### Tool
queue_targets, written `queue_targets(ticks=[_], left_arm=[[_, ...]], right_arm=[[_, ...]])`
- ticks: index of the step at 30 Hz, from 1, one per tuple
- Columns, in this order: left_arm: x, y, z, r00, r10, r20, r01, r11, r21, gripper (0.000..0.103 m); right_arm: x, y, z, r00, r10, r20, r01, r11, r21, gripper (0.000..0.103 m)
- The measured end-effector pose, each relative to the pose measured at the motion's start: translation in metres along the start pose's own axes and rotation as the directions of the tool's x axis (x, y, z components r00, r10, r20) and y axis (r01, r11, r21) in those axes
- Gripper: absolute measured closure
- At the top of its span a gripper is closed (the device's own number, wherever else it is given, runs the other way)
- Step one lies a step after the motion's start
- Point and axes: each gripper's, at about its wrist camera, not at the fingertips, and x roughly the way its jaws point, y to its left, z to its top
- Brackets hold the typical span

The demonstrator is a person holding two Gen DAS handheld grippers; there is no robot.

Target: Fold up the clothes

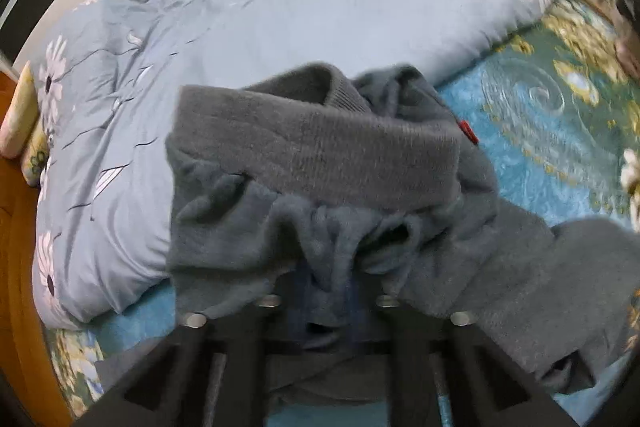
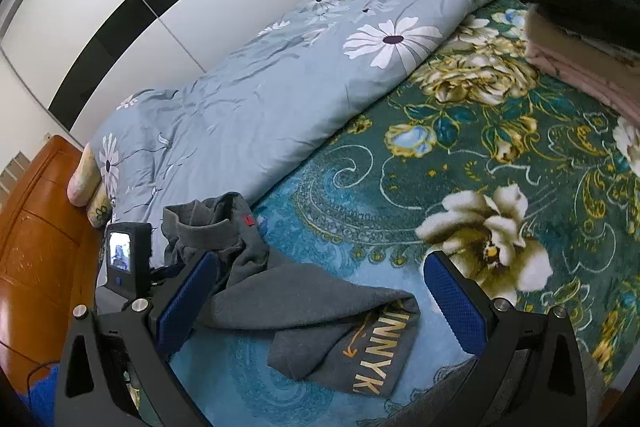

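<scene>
The grey sweater point(image 1: 320, 155) lies bunched on the teal floral bedspread point(image 2: 500, 155), beside the pale blue flowered duvet point(image 2: 248, 95). The left gripper point(image 1: 328, 291) is clamped on a gathered fold of the garment, lifting its ribbed hem. The right gripper point(image 2: 316, 295) hangs with jaws spread wide over a sleeve bearing gold lettering point(image 2: 380, 351), gripping nothing.

Left tool point(image 1: 328, 291) clamped (fabric between fingers), right tool point(image 2: 320, 291) agape.

Fuzzy matt knit sweater point(image 1: 320, 155); glossy wood headboard point(image 2: 36, 227).
</scene>
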Motion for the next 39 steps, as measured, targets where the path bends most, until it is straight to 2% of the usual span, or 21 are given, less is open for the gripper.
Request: queue_targets(ticks=[3,5,7,9,11,13,14,16,18,23,26,29,33,34,35,36,37,39], left_arm=[[-0.024,0.033,0.008,0.997,-0.049,0.067,0.059,0.987,-0.152,0.090],[-0.048,0.070,0.014,0.991,-0.030,0.132,0.064,0.964,-0.259,0.091],[-0.077,0.118,0.016,0.979,0.029,0.200,0.050,0.924,-0.380,0.091],[-0.107,0.172,0.012,0.961,0.119,0.248,0.018,0.873,-0.487,0.091],[-0.128,0.216,0.004,0.946,0.181,0.268,0.001,0.827,-0.563,0.091],[-0.147,0.252,-0.011,0.924,0.278,0.263,-0.056,0.778,-0.626,0.091],[-0.153,0.265,-0.019,0.918,0.300,0.258,-0.069,0.762,-0.644,0.091],[-0.153,0.290,-0.043,0.922,0.319,0.218,-0.094,0.732,-0.675,0.091],[-0.139,0.302,-0.067,0.941,0.302,0.154,-0.109,0.701,-0.705,0.091],[-0.095,0.305,-0.128,0.975,0.219,0.046,-0.098,0.602,-0.793,0.091],[-0.075,0.296,-0.149,0.984,0.176,0.003,-0.101,0.582,-0.807,0.091],[-0.066,0.294,-0.156,0.987,0.158,-0.003,-0.096,0.582,-0.808,0.091],[-0.069,0.294,-0.156,0.989,0.150,0.005,-0.084,0.583,-0.808,0.091],[-0.068,0.296,-0.154,0.989,0.147,0.008,-0.079,0.582,-0.809,0.091],[-0.069,0.297,-0.153,0.990,0.144,0.014,-0.073,0.581,-0.811,0.091],[-0.068,0.299,-0.152,0.990,0.141,0.019,-0.067,0.582,-0.811,0.091],[-0.067,0.299,-0.151,0.990,0.139,0.022,-0.064,0.583,-0.810,0.091],[-0.067,0.297,-0.148,0.990,0.136,0.031,-0.056,0.593,-0.804,0.091]], right_arm=[[0.002,0.004,0.000,1.000,0.005,-0.011,-0.005,1.000,-0.014,0.000],[0.005,0.010,-0.001,1.000,0.006,-0.028,-0.007,0.999,-0.041,0.000],[0.010,0.016,-0.002,0.999,0.006,-0.048,-0.009,0.997,-0.070,0.000],[0.016,0.022,-0.003,0.997,0.002,-0.078,-0.010,0.995,-0.101,0.000],[0.027,0.029,-0.002,0.992,-0.013,-0.125,-0.005,0.990,-0.139,0.000],[0.039,0.031,0.000,0.984,-0.046,-0.170,0.020,0.988,-0.154,0.000],[0.044,0.028,0.002,0.980,-0.061,-0.188,0.034,0.989,-0.141,0.000],[0.057,0.018,0.006,0.967,-0.082,-0.240,0.061,0.994,-0.096,0.000],[0.068,0.010,0.007,0.951,-0.097,-0.293,0.080,0.994,-0.068,0.000],[0.098,0.003,0.001,0.880,-0.135,-0.455,0.109,0.991,-0.083,0.000],[0.114,0.002,0.002,0.841,-0.191,-0.506,0.137,0.980,-0.143,0.000],[0.134,-0.007,0.000,0.783,-0.256,-0.567,0.191,0.966,-0.174,0.004],[0.161,-0.026,-0.008,0.686,-0.285,-0.670,0.250,0.957,-0.150,0.022],[0.164,-0.029,-0.011,0.669,-0.272,-0.691,0.252,0.958,-0.133,0.025],[0.167,-0.031,-0.014,0.658,-0.256,-0.708,0.249,0.962,-0.116,0.035],[0.166,-0.030,-0.015,0.664,-0.231,-0.712,0.229,0.968,-0.100,0.048],[0.165,-0.028,-0.016,0.671,-0.204,-0.713,0.207,0.975,-0.084,0.056],[0.162,-0.022,-0.016,0.686,-0.188,-0.703,0.179,0.980,-0.088,0.088]])
